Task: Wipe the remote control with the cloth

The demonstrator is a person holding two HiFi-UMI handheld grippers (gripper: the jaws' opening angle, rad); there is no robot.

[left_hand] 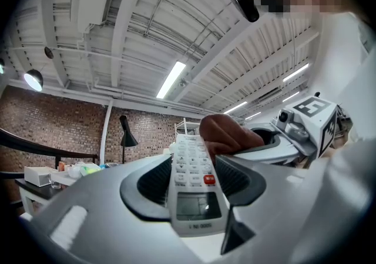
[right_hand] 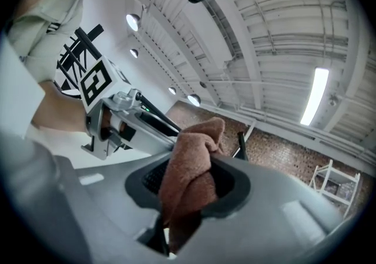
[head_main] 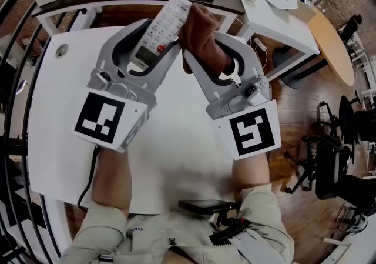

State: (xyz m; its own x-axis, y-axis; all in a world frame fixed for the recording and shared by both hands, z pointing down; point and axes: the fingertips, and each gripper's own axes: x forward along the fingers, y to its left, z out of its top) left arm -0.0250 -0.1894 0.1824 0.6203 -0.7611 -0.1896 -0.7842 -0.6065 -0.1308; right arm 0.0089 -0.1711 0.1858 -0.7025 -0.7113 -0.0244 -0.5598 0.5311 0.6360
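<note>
Clamping the white remote control (head_main: pixel 167 19) in the left gripper (head_main: pixel 160 38), jaws pressing on its two long edges beside the small display, and holding it raised above the white table (head_main: pixel 176 157), button face showing to the head view, far end sticking out past the jaw tips. Pinching the brown cloth (head_main: pixel 200 36) in the right gripper (head_main: pixel 210 51), jaws squeezing a bunched fold of it, the loose top bulging out beyond the tips. Holding the two grippers tip to tip in a narrow V over the table's far half, the cloth lying against the right side of the remote control at its upper buttons, touching it. In the left gripper view, showing the remote control (left_hand: pixel 197 192) running straight between the jaws, a red button (left_hand: pixel 210 180) just past the display, the cloth (left_hand: pixel 226 133) resting on the keys further out, the right gripper (left_hand: pixel 294 133) behind it. In the right gripper view, showing the cloth (right_hand: pixel 188 180) filling the gap between the jaws, the left gripper (right_hand: pixel 117 116) just beyond, at the left.
</note>
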